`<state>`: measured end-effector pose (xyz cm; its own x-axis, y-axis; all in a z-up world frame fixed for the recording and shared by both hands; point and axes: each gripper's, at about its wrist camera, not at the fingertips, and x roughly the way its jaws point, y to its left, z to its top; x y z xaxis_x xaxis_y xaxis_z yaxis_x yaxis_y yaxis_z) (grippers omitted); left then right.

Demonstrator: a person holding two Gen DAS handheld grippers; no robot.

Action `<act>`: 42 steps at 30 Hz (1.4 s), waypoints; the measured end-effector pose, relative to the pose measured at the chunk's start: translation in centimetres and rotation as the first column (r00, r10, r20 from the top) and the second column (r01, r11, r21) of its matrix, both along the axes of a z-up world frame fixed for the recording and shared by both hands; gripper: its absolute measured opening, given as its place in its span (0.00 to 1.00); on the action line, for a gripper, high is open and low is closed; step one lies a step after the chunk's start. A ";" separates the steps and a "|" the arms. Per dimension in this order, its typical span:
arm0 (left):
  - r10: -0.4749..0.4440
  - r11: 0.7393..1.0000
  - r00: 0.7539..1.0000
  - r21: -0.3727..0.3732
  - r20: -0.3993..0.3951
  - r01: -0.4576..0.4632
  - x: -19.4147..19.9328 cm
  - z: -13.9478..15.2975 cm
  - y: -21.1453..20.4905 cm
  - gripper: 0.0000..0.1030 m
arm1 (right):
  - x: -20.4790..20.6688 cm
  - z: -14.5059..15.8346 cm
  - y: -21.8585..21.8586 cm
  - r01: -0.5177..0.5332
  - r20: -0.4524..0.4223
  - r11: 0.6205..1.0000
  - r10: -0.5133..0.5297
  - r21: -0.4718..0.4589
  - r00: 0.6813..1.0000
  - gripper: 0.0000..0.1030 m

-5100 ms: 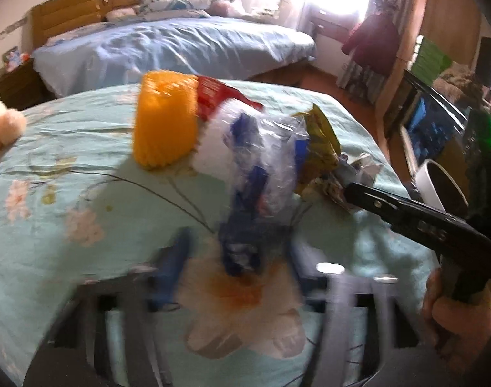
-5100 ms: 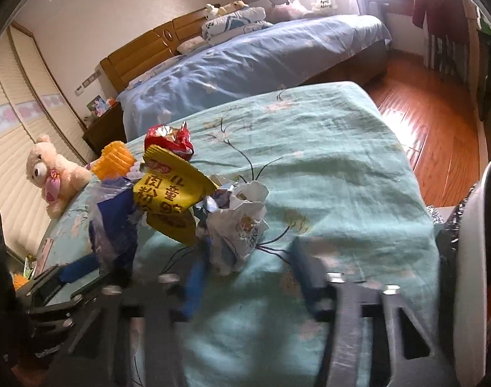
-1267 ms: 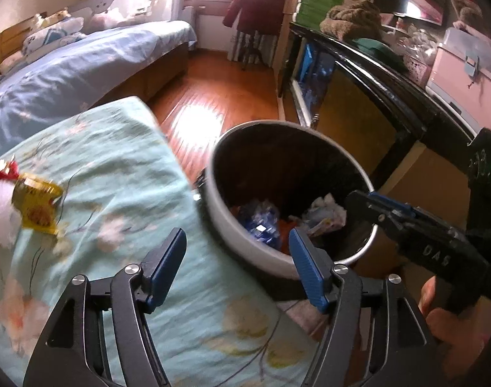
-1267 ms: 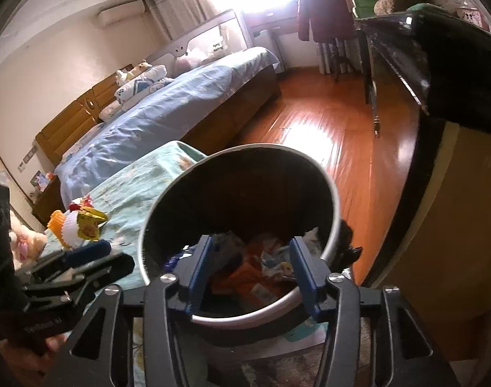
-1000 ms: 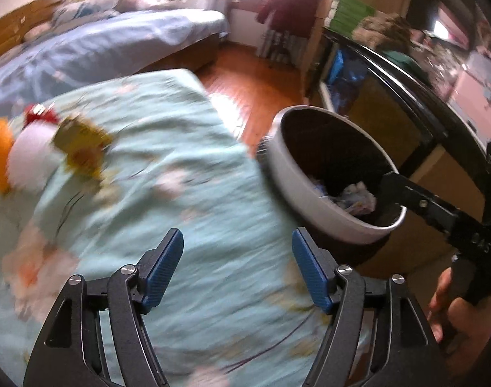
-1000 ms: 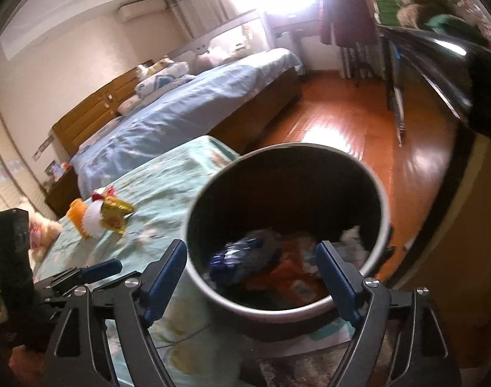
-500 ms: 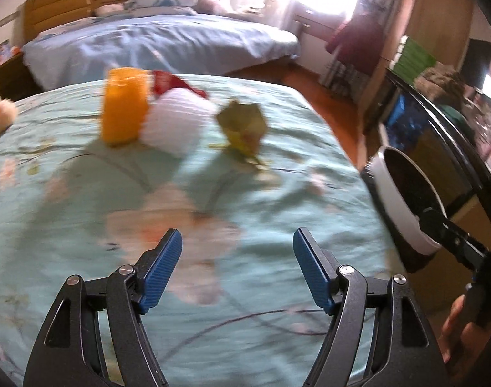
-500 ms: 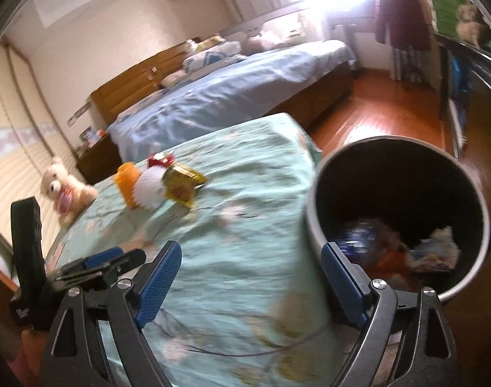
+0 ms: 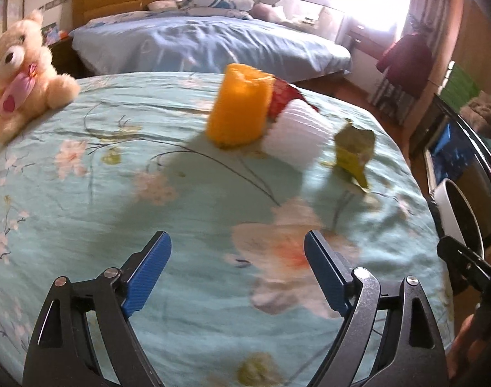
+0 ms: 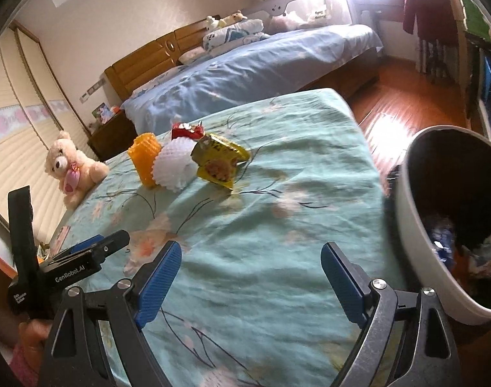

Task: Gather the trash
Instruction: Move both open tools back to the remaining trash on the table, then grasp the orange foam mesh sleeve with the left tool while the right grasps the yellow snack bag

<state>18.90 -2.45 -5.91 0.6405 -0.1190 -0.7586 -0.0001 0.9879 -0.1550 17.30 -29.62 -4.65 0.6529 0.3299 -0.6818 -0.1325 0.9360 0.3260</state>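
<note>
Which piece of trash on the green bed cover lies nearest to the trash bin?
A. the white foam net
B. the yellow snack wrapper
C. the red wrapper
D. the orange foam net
B: in the right wrist view the yellow snack wrapper lies on the side of the pile toward the trash bin, with the white foam net, orange foam net and red wrapper farther away.

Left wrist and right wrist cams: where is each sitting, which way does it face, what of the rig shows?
Left wrist: low over the floral bedspread, facing the orange foam sleeve and the far blue bed; shows the open left gripper, with the right gripper's tip at the right edge.
Right wrist: higher, at the bed's edge, facing across the bedspread with the trash bin on its right; shows the open right gripper, plus the left gripper and the hand holding it at lower left.
Shared: orange sleeve, white foam net, yellow wrapper, red wrapper, teddy bear, trash bin.
</note>
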 end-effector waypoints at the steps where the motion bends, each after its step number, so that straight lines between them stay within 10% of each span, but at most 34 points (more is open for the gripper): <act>1: 0.005 1.000 1.000 0.000 -0.003 -0.005 0.3 -0.1 0.3 0.84 | 0.4 -0.1 0.4 -0.004 -0.003 1.000 0.004 0.001 1.000 0.87; 30: -0.106 0.994 0.994 0.034 0.031 0.105 11.4 -0.2 2.1 0.83 | 10.6 -1.7 6.2 -0.088 -0.018 0.993 0.087 -0.078 0.996 0.86; 36: -0.176 0.984 0.984 0.037 0.031 0.175 12.0 -0.4 0.9 0.35 | 11.1 -2.2 6.0 -0.075 -0.028 0.994 0.073 -0.081 0.997 0.52; 42: -0.172 0.984 0.983 0.045 0.057 0.169 10.7 0.2 1.0 0.25 | 10.4 -2.1 5.4 -0.062 -0.021 0.996 0.061 -0.058 0.998 0.32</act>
